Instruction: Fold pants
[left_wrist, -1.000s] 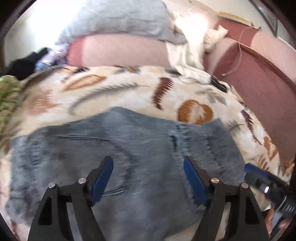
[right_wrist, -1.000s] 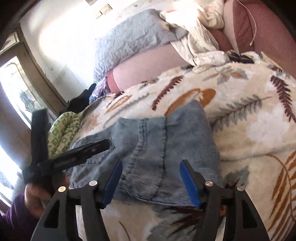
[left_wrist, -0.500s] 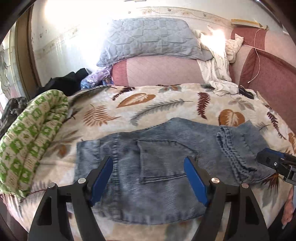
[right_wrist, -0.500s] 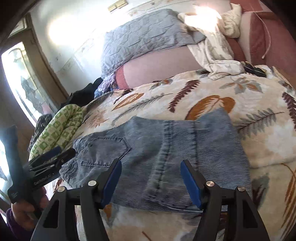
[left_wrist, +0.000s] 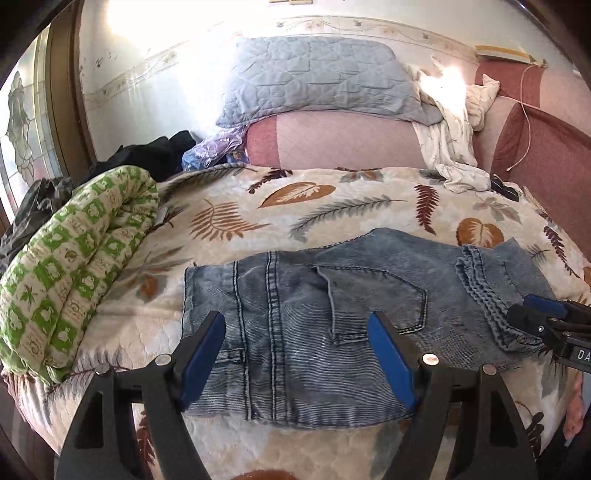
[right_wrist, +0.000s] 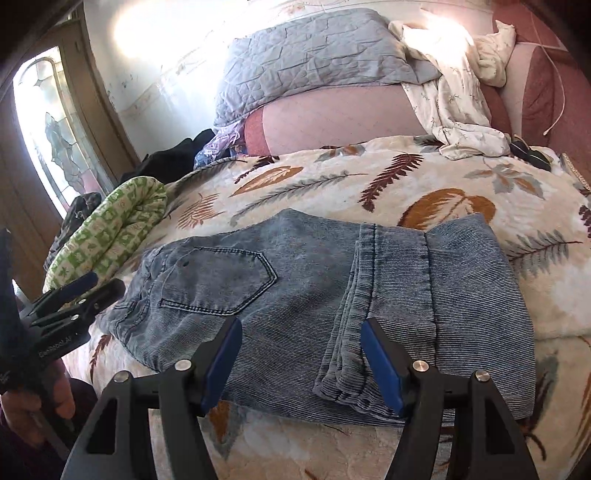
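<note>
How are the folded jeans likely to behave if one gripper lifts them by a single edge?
The jeans would probably droop and unfold, since stacked layers and the hem lie loose. The denim looks thick, so likely fairly heavy. It seems unlikely to slip on the plush bedspread.

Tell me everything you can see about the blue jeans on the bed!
The jeans are light blue washed denim with fine ribbing and dark stitched seams. They lie folded flat on the leaf-print blanket. A back pocket faces up, and the leg hems are folded over on top. The left gripper and right gripper are both open, holding nothing; whether they touch the denim is unclear.
</note>
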